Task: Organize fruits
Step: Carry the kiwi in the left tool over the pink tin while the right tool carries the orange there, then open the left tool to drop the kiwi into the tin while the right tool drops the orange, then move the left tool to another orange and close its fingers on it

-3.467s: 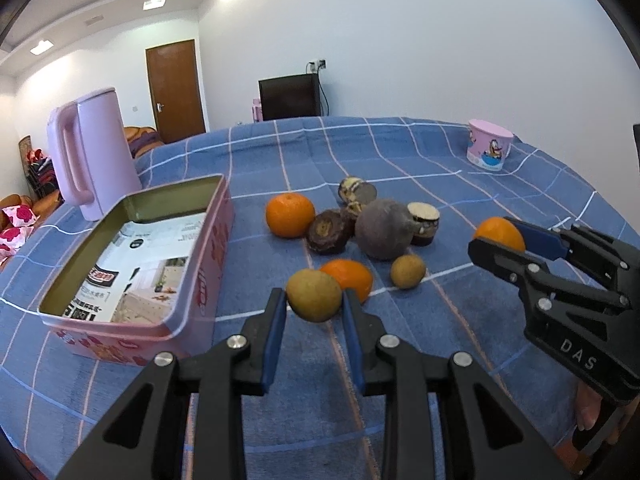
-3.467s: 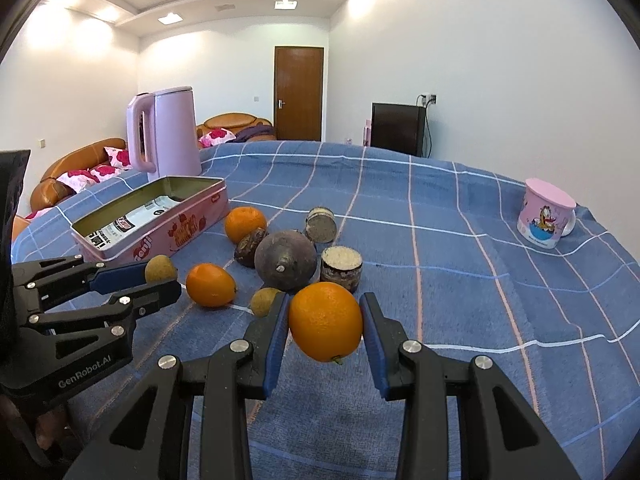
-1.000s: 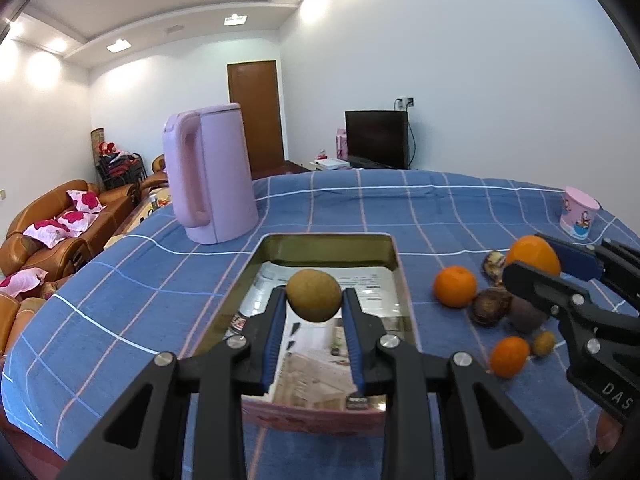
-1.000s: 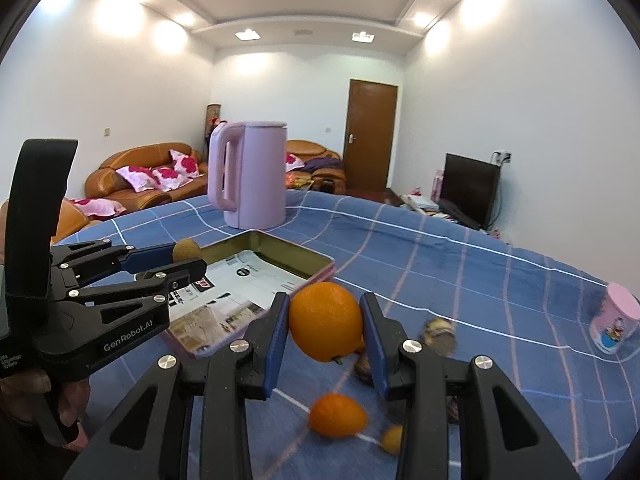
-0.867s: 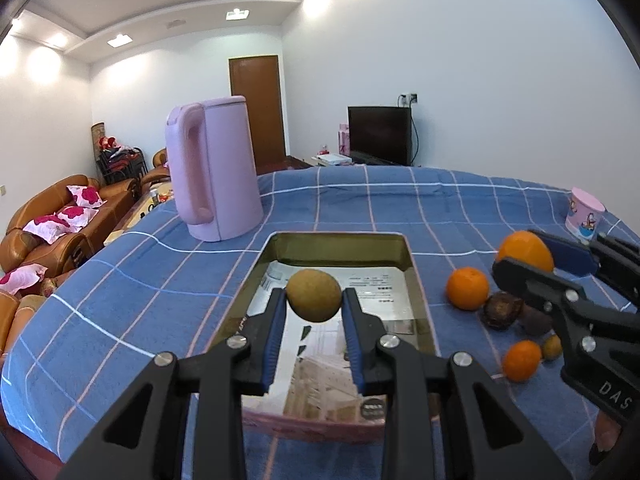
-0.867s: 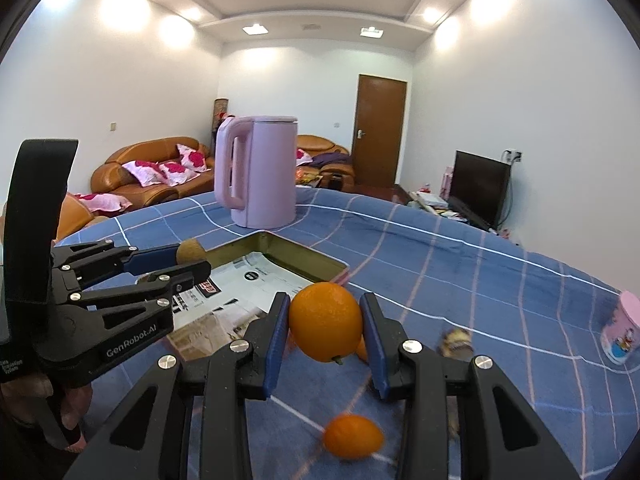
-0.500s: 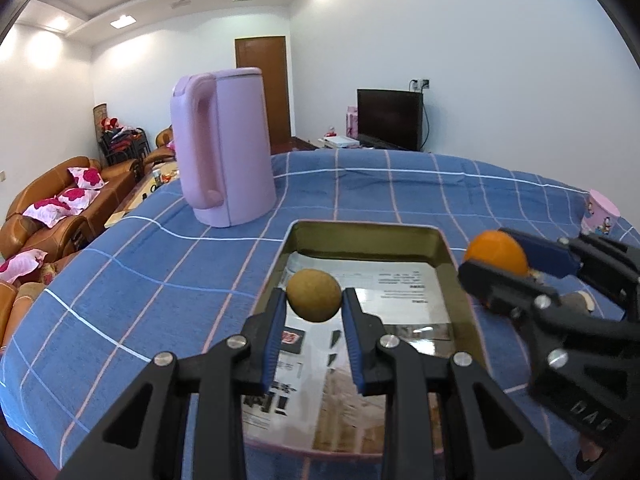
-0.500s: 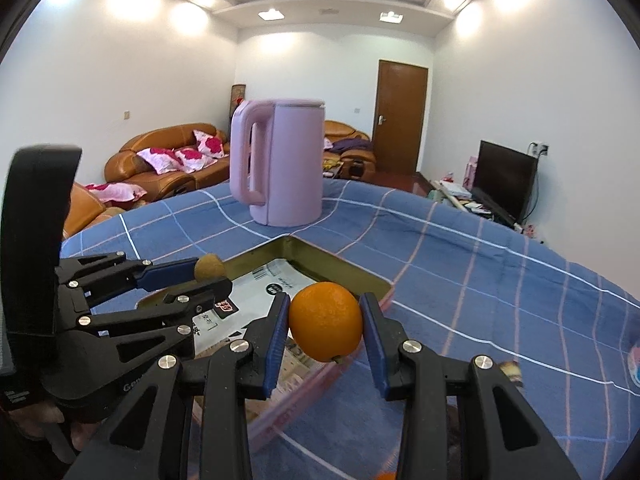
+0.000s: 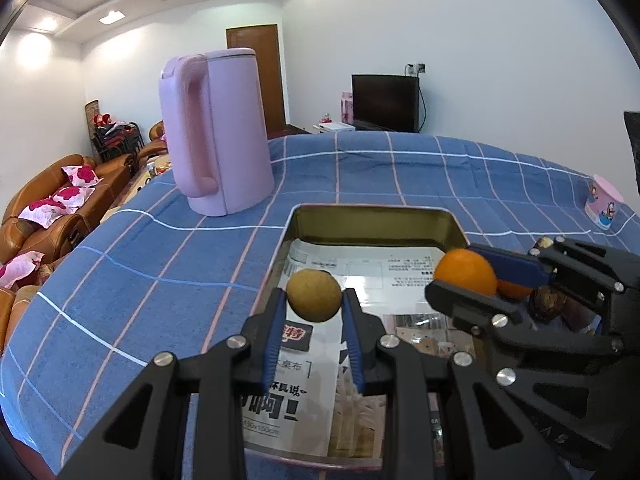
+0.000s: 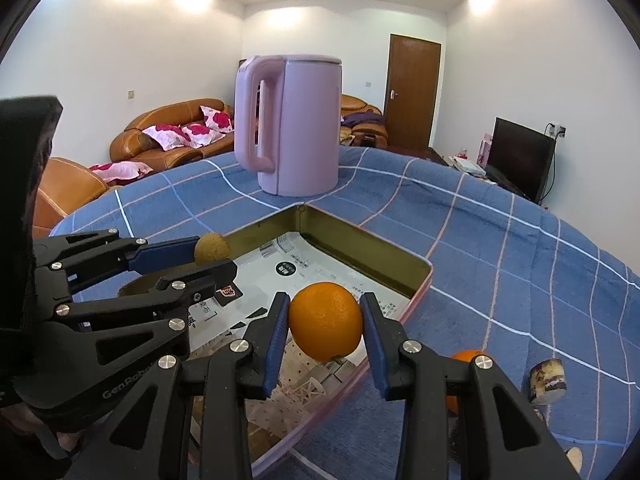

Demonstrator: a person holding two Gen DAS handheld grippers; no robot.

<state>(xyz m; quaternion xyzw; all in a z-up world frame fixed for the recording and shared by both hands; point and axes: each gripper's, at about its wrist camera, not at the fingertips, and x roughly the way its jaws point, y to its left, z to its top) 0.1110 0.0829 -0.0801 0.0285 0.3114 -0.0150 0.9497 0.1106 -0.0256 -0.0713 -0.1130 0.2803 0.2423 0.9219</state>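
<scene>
My left gripper is shut on a small brown-green round fruit and hangs over the open pink tin, which is lined with newspaper. In the left wrist view my right gripper comes in from the right, shut on an orange above the tin's right side. The right wrist view shows that gripper clamped on the orange over the tin's near corner, with the left gripper and its brown fruit to the left.
A tall pink kettle stands on the blue checked cloth beyond the tin. Another orange, a cut dark piece and more dark fruits lie right of the tin. A pink cup sits far right.
Both grippers have carried their fruits from the pile over to the tin and sunk a little; the tin and kettle now look nearer, and the orange hangs above the tin's inside.
</scene>
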